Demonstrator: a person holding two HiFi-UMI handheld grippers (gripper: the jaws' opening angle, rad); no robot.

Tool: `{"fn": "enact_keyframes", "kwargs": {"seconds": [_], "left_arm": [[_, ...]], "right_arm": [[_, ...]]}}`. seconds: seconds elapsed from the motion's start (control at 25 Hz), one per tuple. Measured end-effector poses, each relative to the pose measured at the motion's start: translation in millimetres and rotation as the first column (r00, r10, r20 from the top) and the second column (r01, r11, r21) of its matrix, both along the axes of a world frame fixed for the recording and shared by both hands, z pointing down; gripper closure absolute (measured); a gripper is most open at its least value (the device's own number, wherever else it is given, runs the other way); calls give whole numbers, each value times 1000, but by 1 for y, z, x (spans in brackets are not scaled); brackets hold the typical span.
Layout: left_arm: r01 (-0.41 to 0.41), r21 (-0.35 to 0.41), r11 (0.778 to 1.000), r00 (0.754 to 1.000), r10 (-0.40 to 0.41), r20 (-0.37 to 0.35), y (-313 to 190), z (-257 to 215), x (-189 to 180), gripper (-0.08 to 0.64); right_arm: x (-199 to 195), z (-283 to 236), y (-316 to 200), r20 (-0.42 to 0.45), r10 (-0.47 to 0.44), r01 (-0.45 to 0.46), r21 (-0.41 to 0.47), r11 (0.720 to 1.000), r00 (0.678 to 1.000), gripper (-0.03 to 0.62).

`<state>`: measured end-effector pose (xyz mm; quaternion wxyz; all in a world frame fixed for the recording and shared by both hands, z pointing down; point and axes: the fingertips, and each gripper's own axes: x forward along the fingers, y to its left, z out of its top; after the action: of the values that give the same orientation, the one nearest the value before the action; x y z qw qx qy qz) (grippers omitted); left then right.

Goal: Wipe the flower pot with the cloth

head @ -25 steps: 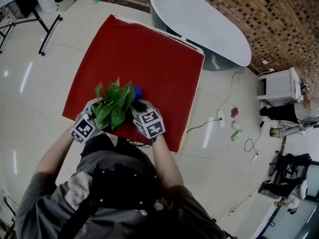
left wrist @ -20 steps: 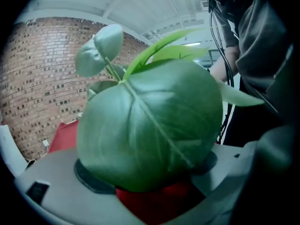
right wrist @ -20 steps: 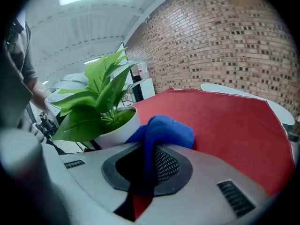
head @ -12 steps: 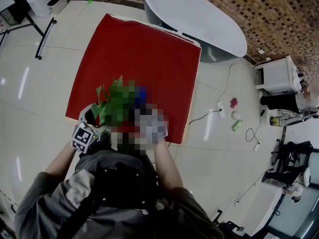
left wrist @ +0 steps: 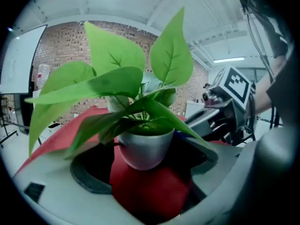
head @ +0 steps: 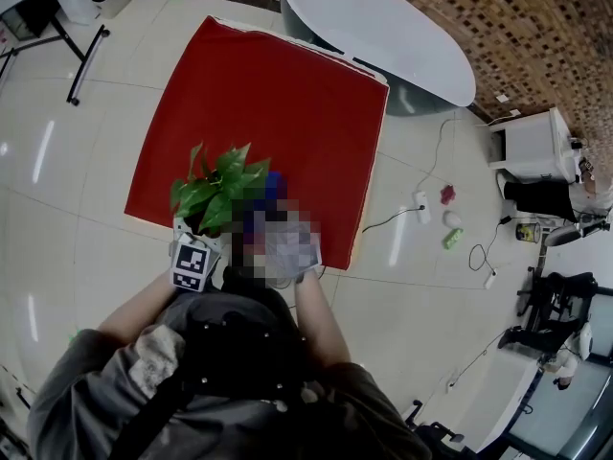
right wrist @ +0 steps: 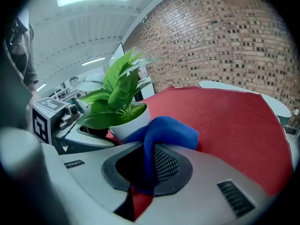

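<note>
Pot (left wrist: 143,149) stands near the lower-left edge of the mat (head: 278,94); our left gripper (left wrist: 145,172) has swung closer, jaws wide apart around it, while our right gripper (right wrist: 150,172) clamps the cloth (right wrist: 168,132) alongside, so we judge wiping underway.

The left tool (left wrist: 143,172) is held low with its jaws spread wide, and nothing is clamped by them. The right tool (right wrist: 147,165) is closed on a blue cloth (right wrist: 171,132). Both forearms (head: 144,307) are stretched forward, with the tools held near each other.
</note>
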<state>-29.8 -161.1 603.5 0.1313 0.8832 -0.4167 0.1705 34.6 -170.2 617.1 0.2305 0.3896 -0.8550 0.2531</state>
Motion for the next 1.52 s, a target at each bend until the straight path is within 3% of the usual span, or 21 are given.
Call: {"fn": "enact_keyframes", "kwargs": {"seconds": [0.24,0.4,0.52,0.64,0.84,0.96,1.08,1.2,1.52], "left_arm": [[33,59,998,997,-37,68,-13,-1,5,112],[53,57,997,997,-56,60,-18,-3,6,120],[13,71,997,998,-17,62,-16,-3,7,121],[-94,96,991,993,87,74,-12,-1,8,123],[-346,79,935,937,341,69,-7,1,11,124],[-438,61,897,898,435,64,-5,3,9,124],[-509,55,859,860,504,74,-7,3,8,124],[-572,39,819,819,569,70,-7,5,7,124],[-670,-12,743,742,669,44,-17,5,9,124]], "right_arm": [[-3,0,9,10,-1,1,-5,1000,1000,535],[-1,-3,6,14,-10,10,-4,1000,1000,535],[3,-4,8,13,-10,10,-2,1000,1000,535],[14,-7,6,18,12,-12,9,1000,1000,535],[49,-16,-10,109,61,-63,14,998,992,535],[45,-28,-20,207,16,-21,22,1000,978,535],[20,-38,-26,271,-86,79,33,996,959,535],[0,-38,-29,271,-156,151,43,988,950,535],[-3,-29,-50,273,-208,207,34,978,939,535]]}}
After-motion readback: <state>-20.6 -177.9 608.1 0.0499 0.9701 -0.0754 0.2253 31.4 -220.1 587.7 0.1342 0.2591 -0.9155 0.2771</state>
